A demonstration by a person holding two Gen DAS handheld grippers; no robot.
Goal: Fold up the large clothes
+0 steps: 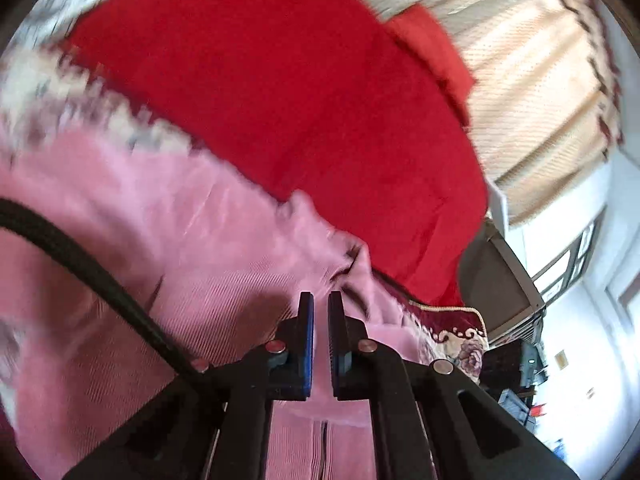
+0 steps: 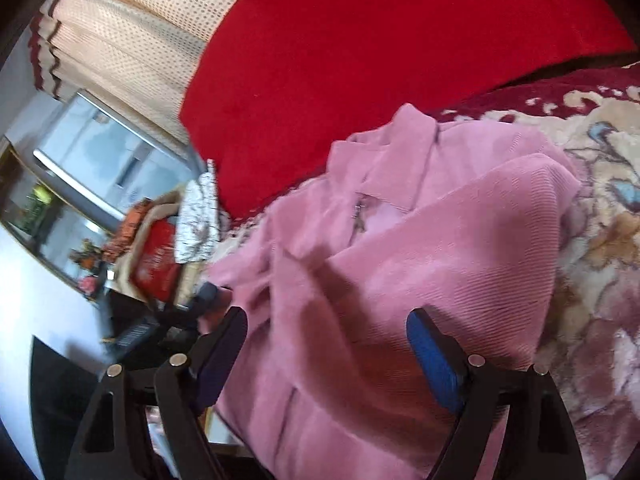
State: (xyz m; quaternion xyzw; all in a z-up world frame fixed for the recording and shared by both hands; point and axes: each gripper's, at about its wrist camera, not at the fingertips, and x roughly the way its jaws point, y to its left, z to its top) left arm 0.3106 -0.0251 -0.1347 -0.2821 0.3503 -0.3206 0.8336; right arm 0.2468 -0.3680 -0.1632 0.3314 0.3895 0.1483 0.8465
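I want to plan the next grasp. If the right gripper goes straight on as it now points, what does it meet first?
Most likely the pink garment: the open right gripper points down at its folded cloth, just ahead of the fingertips. Depth is unclear.

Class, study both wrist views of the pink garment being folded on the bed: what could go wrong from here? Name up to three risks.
1. The left gripper looks shut with no visible cloth between its pads; lifting now may leave the pink garment behind.
2. The right gripper hangs open over bunched fabric and may pinch several layers.
3. The black cable lies across the garment and could snag it.
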